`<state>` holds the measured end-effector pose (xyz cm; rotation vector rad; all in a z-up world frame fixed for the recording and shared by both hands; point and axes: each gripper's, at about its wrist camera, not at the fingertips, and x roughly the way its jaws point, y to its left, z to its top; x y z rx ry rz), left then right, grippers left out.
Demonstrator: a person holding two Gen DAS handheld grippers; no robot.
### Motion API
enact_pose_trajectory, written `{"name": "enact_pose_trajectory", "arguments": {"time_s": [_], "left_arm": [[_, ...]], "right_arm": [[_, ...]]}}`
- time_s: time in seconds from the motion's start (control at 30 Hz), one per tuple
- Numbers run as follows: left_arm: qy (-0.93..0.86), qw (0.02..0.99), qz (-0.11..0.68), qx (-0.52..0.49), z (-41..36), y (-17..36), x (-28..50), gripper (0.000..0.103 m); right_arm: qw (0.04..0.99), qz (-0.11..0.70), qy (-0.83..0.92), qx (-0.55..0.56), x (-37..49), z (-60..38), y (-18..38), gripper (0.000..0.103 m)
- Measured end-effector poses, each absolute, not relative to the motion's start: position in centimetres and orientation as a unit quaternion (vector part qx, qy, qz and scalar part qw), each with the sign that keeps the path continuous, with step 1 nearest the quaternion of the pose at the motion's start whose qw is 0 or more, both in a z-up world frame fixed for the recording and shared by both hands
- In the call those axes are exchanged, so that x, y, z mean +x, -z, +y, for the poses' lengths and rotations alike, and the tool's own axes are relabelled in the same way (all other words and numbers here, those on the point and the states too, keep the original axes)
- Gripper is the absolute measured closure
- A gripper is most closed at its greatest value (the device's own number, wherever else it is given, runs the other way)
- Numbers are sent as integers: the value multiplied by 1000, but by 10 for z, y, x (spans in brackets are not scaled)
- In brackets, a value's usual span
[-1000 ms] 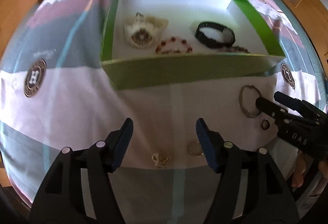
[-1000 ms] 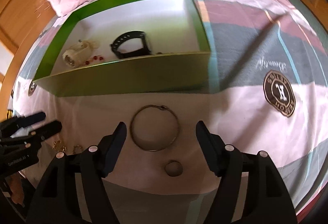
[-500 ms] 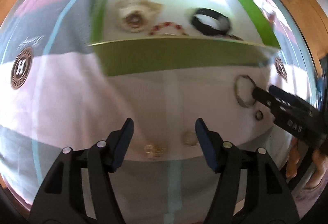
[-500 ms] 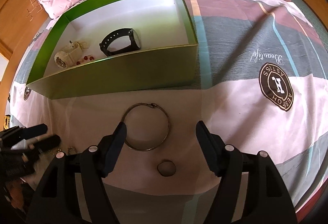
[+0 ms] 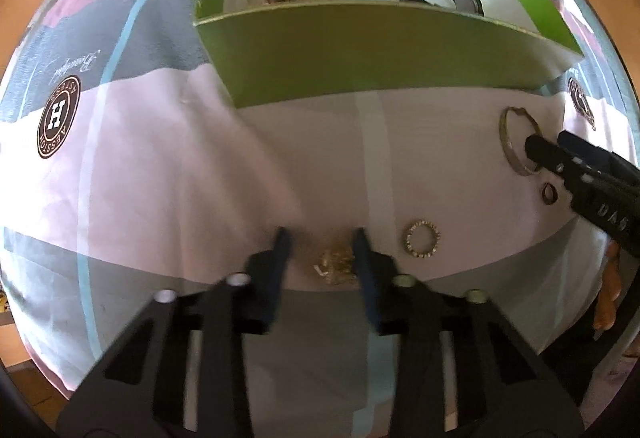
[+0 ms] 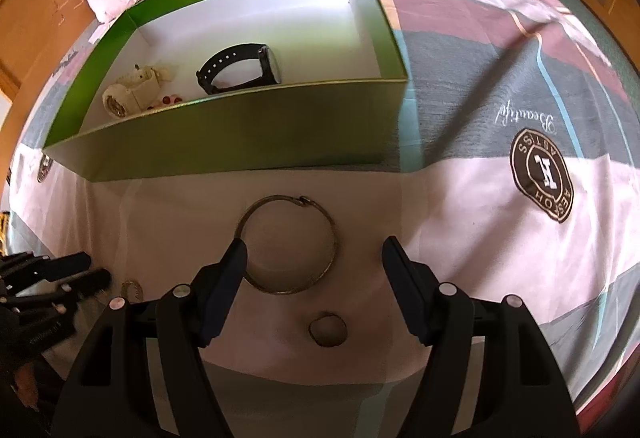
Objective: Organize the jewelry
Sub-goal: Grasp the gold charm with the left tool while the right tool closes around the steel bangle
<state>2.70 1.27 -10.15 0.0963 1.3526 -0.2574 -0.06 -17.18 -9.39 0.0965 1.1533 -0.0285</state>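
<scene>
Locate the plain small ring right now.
In the right wrist view the small ring lies on the bedsheet just below the bangle, between the open right gripper's fingers.

Bangle (image 6: 288, 244) (unheld) between open fingers (image 6: 224, 278)

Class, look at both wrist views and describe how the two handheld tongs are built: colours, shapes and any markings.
Both the left tongs and right tongs are black plastic, each with two angular arms with open cut-outs, tapering to flat, dark blue-black fingers. Small pale round studs dot the arms. White lettering runs along the side of the right tongs in the left wrist view, only partly legible. No cables or sleeves show.
</scene>
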Motion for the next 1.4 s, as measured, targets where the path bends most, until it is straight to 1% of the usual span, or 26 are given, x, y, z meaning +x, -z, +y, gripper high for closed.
{"name": "enact_pose_trajectory", "arguments": {"time_s": [0.03, 0.13, 0.17, 0.23, 0.43, 0.47, 0.57, 0.63, 0.73, 0.77, 0.87, 1.03, 1.1, 1.17, 1.4], "left_arm": [[117, 774, 621, 45, 13, 100, 27, 86], [100, 790, 601, 70, 8, 95, 25, 88], [90, 797, 592, 84, 6, 94, 25, 88], [79, 803, 583, 97, 4, 93, 24, 89], [72, 806, 578, 111, -8, 98, 25, 90], [71, 807, 575, 114, -11, 99, 24, 90], [70, 808, 572, 124, -14, 100, 23, 90], [68, 809, 570, 126, -16, 98, 21, 90], [66, 810, 568, 129, -19, 99, 21, 89], [64, 810, 568, 131, -19, 99, 20, 87], [54, 811, 567, 135, -23, 97, 13, 77], [53, 807, 575, 122, -15, 95, 13, 70], [51, 807, 575, 123, -12, 96, 14, 65], [47, 807, 575, 126, -10, 97, 15, 63], [47, 805, 577, 132, -9, 99, 19, 62]], "right_arm": [[839, 543, 10, 34, -1, -167, 95, 33], [843, 538, 5, 7, -1, -157, 98, 33], [843, 538, 5, -1, -1, -154, 99, 27], [838, 545, 5, -19, 0, -148, 104, 22], [846, 532, 4, -32, 0, -138, 111, 22], [847, 530, 3, -27, -1, -138, 111, 24], [851, 525, -1, -12, -1, -139, 110, 35], [852, 523, -5, -13, -1, -136, 109, 39], [853, 521, -10, -21, -2, -130, 107, 40], [853, 521, -11, -23, -3, -128, 107, 40], [852, 522, -11, -24, -5, -125, 107, 40], [849, 528, -9, -14, -3, -130, 107, 33], [849, 528, -9, -14, -2, -130, 107, 33], [849, 528, -8, -16, -1, -134, 107, 32], [850, 527, -2, -17, 2, -127, 110, 28]]}}
